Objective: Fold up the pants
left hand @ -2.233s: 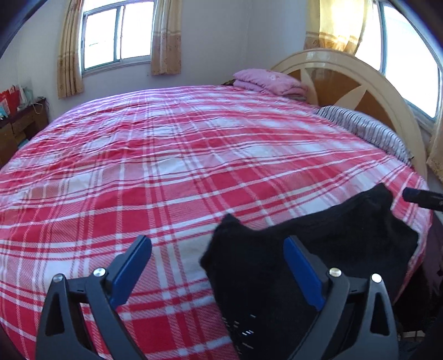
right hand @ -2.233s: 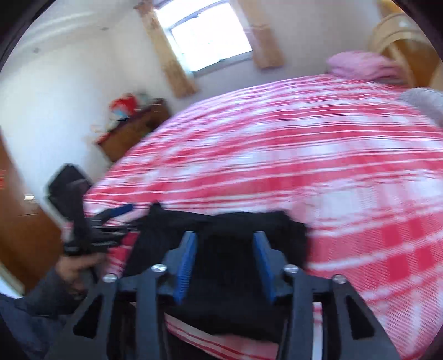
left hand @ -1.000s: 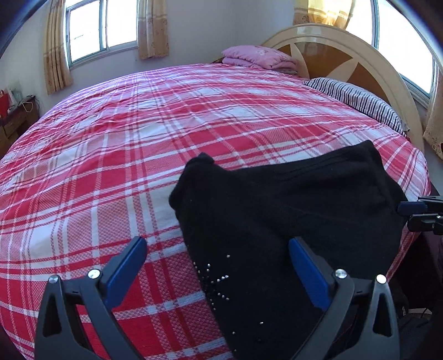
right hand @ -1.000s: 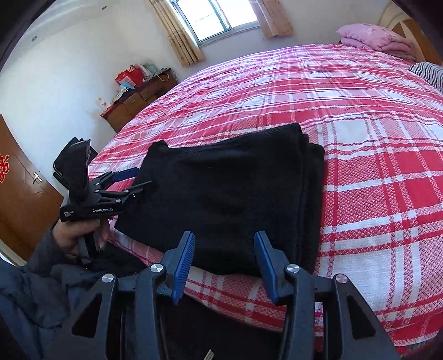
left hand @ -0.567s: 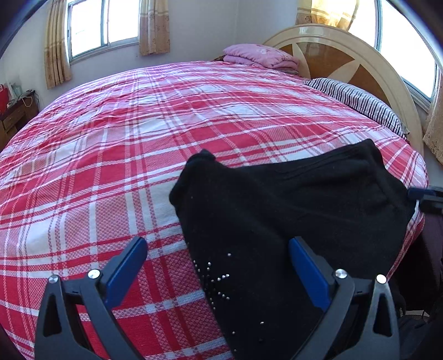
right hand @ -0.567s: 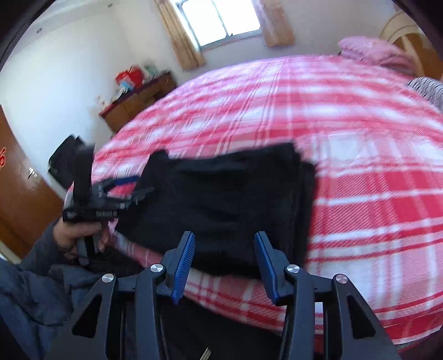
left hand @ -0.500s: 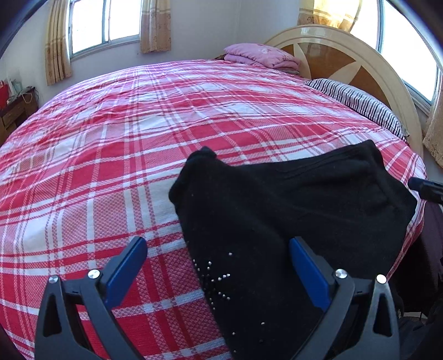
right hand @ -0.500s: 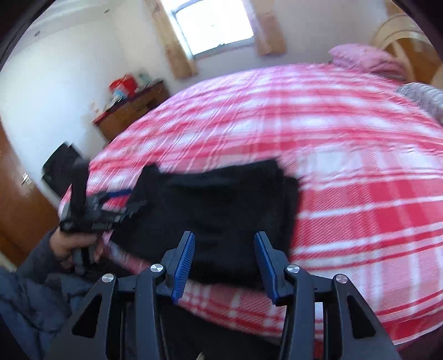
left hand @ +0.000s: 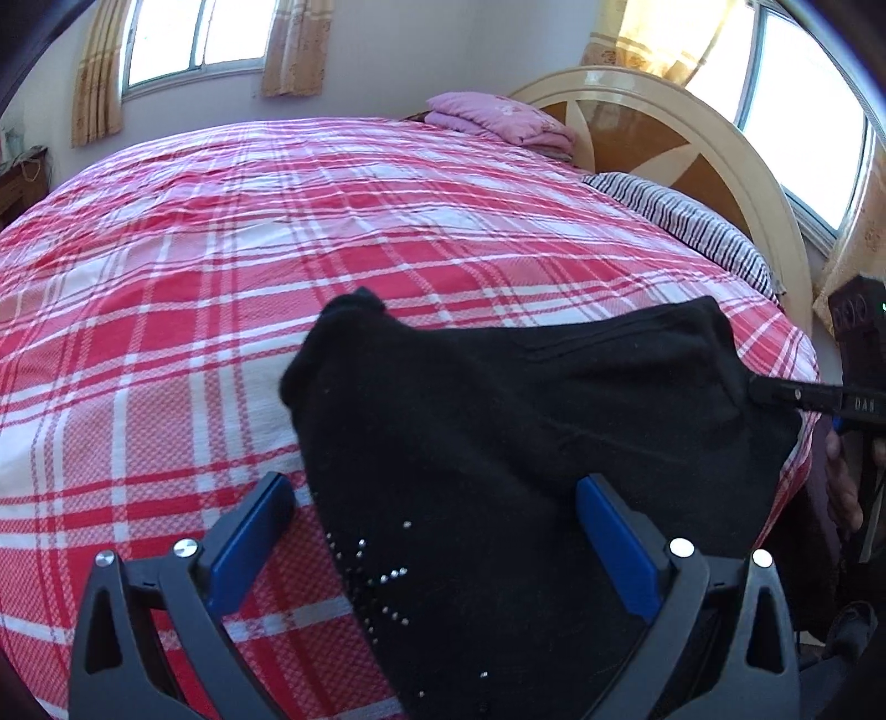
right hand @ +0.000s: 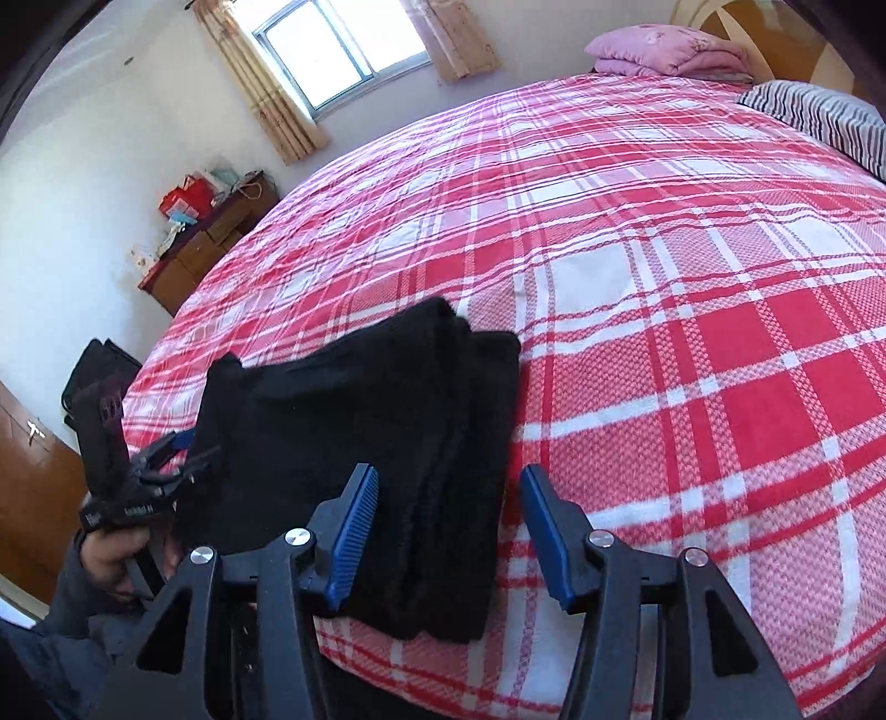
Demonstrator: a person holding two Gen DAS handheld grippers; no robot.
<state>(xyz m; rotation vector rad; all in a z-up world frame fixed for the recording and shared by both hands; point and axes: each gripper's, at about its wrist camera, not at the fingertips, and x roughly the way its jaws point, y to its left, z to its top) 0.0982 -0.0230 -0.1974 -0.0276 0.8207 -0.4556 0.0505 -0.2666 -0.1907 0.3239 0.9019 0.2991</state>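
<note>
Bed [left hand: 232, 288] w/ red-and-white plaid cover fills most of both views; curved wooden headboard [left hand: 681, 144] at far end. Windows w/ tan curtains [left hand: 290, 50] on the walls behind.

Black pants [right hand: 365, 443] lie folded into a thick stack near the bed's front edge, layered fold edges showing on the right side in the right wrist view. In the left wrist view the pants [left hand: 526, 443] spread across the near corner of the bed, small shiny studs on the lower part.

Striped pillow [left hand: 681, 227] lies by the headboard; folded pink blanket [left hand: 498, 119] sits at the far corner next to it. Wooden dresser [right hand: 210, 243] w/ red bags on top stands by the wall, left of bed in the right wrist view. Dark bag [right hand: 99, 371] on the floor near it.

Left claw [left hand: 432, 543]: blue pads wide apart, hovering over the pants' near part, not pressing on cloth. Seen from the right wrist view, left claw [right hand: 183, 459] is at the stack's left edge, gripped by a hand [right hand: 111, 548] in a grey sleeve.

Right claw [right hand: 448, 531]: jaws apart and have just been opening wider; the stack's right fold edge sits between the pads but isn't pinched. In the left wrist view its black tip [left hand: 775, 393] is at the pants' right edge; can't tell if touching.
</note>
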